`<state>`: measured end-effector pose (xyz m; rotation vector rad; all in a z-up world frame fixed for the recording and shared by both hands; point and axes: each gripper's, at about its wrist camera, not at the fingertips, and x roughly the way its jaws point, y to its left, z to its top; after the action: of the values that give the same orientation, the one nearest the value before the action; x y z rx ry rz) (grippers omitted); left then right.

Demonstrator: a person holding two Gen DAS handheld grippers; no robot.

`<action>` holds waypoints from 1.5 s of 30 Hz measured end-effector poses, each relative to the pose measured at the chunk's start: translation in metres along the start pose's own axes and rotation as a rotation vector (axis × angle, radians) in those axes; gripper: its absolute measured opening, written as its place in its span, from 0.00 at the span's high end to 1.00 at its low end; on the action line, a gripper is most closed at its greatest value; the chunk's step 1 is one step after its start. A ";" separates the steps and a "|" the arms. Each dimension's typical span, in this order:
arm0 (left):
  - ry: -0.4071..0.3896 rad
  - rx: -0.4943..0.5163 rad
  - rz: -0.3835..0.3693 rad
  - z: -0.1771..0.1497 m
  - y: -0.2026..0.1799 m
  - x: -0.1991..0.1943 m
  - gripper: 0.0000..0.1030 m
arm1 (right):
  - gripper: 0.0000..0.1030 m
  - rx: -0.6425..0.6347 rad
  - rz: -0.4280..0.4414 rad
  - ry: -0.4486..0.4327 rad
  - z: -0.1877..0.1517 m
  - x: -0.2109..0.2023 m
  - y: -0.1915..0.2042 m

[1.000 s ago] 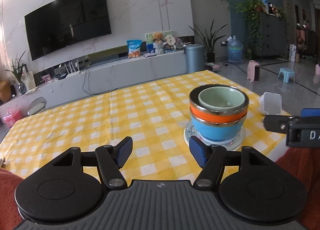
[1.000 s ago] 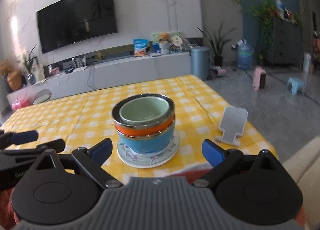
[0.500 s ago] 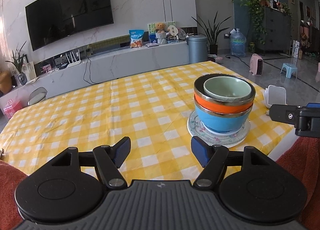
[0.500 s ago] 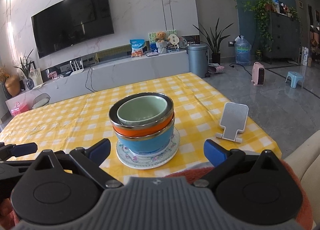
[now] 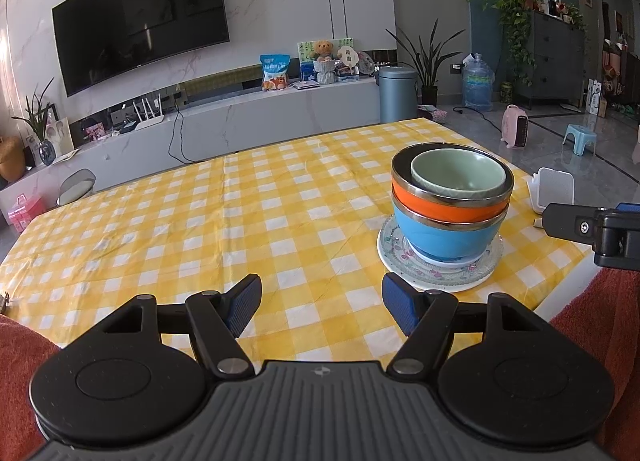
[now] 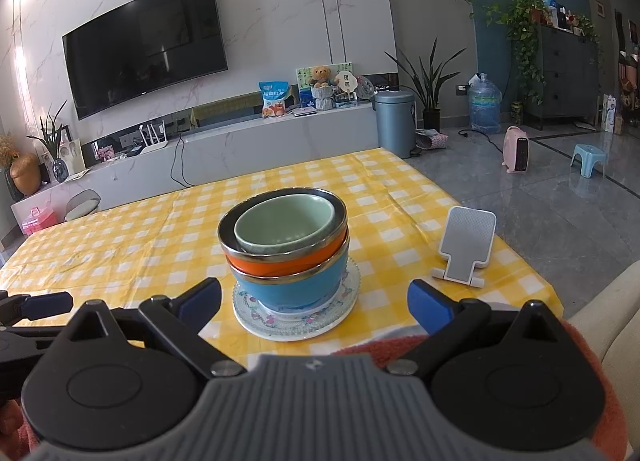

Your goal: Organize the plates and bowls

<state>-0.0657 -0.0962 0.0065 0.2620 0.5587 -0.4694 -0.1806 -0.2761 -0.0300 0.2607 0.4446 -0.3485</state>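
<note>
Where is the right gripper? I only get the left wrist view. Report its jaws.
Observer: The right gripper is open and empty, facing the bowls without touching them.
Operator: Now check the stand's base.
Observer: The stand is upright with both feet flat on the cloth. It holds nothing and is right of the plate, apart from it.
</note>
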 end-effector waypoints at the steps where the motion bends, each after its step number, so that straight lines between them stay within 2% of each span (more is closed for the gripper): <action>1: 0.001 0.000 0.001 0.000 0.000 0.000 0.21 | 0.05 0.000 0.000 0.000 0.000 0.000 0.000; 21: 0.004 -0.004 0.000 0.000 0.001 0.000 0.21 | 0.05 0.002 0.001 -0.003 0.001 0.000 0.000; 32: 0.012 -0.017 -0.011 0.001 0.001 -0.001 0.16 | 0.05 0.002 0.001 -0.004 0.001 0.000 0.000; 45: 0.013 -0.025 -0.013 0.002 0.001 -0.001 0.15 | 0.05 0.001 0.001 -0.004 0.001 0.000 0.000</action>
<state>-0.0653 -0.0958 0.0086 0.2384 0.5788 -0.4730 -0.1800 -0.2764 -0.0290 0.2613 0.4399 -0.3480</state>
